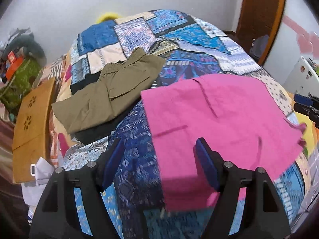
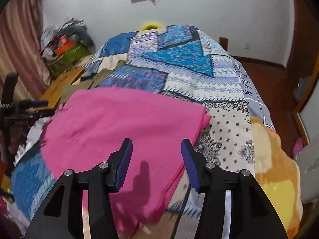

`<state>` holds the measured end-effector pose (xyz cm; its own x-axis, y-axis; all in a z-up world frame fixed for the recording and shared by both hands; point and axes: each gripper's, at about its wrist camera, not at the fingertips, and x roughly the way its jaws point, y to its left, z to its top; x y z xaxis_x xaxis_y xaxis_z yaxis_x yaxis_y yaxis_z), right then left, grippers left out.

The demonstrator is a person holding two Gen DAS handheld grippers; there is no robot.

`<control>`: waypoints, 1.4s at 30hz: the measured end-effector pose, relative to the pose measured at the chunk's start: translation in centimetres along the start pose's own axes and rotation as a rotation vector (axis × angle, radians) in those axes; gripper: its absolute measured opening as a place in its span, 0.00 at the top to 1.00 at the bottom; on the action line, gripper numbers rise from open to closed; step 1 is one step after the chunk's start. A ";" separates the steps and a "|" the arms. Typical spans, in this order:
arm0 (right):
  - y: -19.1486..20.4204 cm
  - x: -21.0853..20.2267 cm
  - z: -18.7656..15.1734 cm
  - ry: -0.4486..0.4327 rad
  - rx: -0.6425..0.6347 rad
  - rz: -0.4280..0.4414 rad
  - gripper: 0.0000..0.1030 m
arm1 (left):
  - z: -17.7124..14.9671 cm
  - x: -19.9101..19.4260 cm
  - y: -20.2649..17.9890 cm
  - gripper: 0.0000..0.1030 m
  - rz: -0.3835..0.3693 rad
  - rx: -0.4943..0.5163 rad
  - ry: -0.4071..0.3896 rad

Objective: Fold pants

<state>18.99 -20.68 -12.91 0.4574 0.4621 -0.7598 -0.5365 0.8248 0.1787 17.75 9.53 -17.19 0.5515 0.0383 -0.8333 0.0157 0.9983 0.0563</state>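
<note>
I am hovering both my left fingers (image 1: 159, 149) and right fingers (image 2: 156, 149) spread and empty over the folded pink pants (image 1: 219, 115) lying on the patchwork bedspread (image 1: 135, 29), risking snagging and undoing the fold

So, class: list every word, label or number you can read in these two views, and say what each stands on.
"TEAM": on the grey strip of the patchwork bedspread, running along its right edge; the letters around it are too blurred to read.
Orange box in the corner pile: markings too small to read.
Pink pants: no text.
</note>
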 end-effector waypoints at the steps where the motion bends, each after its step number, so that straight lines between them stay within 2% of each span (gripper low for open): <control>1: 0.4 -0.3 -0.2 0.001 -0.007 0.007 0.53 | -0.3 -0.5 -0.6 0.28 -0.004 0.019 -0.005; 5: 3.0 -0.6 -1.1 0.022 -0.055 0.045 0.52 | -1.1 -1.9 -2.8 0.21 -0.031 0.080 -0.024; 10: 5.8 0.7 -2.1 0.071 -0.076 0.123 0.52 | -1.7 -2.0 -5.5 0.21 -0.076 0.143 -0.011; 16: 7.8 3.1 -2.4 0.141 -0.149 0.134 0.51 | -2.4 -1.3 -7.7 0.21 -0.108 0.190 0.017; 18: 7.9 3.8 -2.4 0.140 -0.165 0.122 0.48 | -2.6 -1.4 -8.0 0.21 -0.123 0.197 0.017; 21: 8.4 4.1 -2.0 0.141 -0.198 0.128 0.49 | -2.8 -1.5 -8.6 0.21 -0.133 0.218 0.015; 22: 8.4 4.2 -1.9 0.137 -0.197 0.132 0.53 | -2.9 -1.5 -8.8 0.21 -0.134 0.222 0.019; 24: 8.6 4.2 -1.7 0.125 -0.192 0.156 0.71 | -2.9 -1.1 -8.9 0.21 -0.130 0.224 0.030; 26: 8.8 4.0 -1.4 0.109 -0.191 0.154 0.85 | -2.8 -0.7 -8.8 0.21 -0.124 0.219 0.039; 30: 8.9 3.2 -0.9 0.055 -0.175 0.156 0.92 | -2.4 -0.2 -8.7 0.22 -0.135 0.215 0.037; 32: 8.8 2.8 -0.6 0.033 -0.165 0.160 0.93 | -2.3 -0.3 -8.9 0.38 -0.114 0.227 0.014; 33: 8.8 2.6 -0.5 0.026 -0.163 0.160 0.93 | -2.2 -0.4 -9.1 0.43 -0.098 0.234 0.007; 35: 8.9 2.1 -0.5 0.011 -0.164 0.157 0.94 | -2.1 -0.5 -9.2 0.65 -0.084 0.240 -0.006; 37: 8.9 1.8 -0.4 0.005 -0.163 0.159 0.94 | -2.1 -1.0 -9.1 0.79 -0.097 0.248 -0.016; 42: 9.3 1.0 -0.6 -0.011 -0.168 0.167 0.94 | -2.2 -2.7 -8.9 0.87 -0.119 0.263 -0.054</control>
<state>14.03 -12.76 -12.36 0.3596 0.5914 -0.7217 -0.7152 0.6715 0.1939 14.26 0.66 -16.66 0.5765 -0.0873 -0.8124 0.2945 0.9496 0.1069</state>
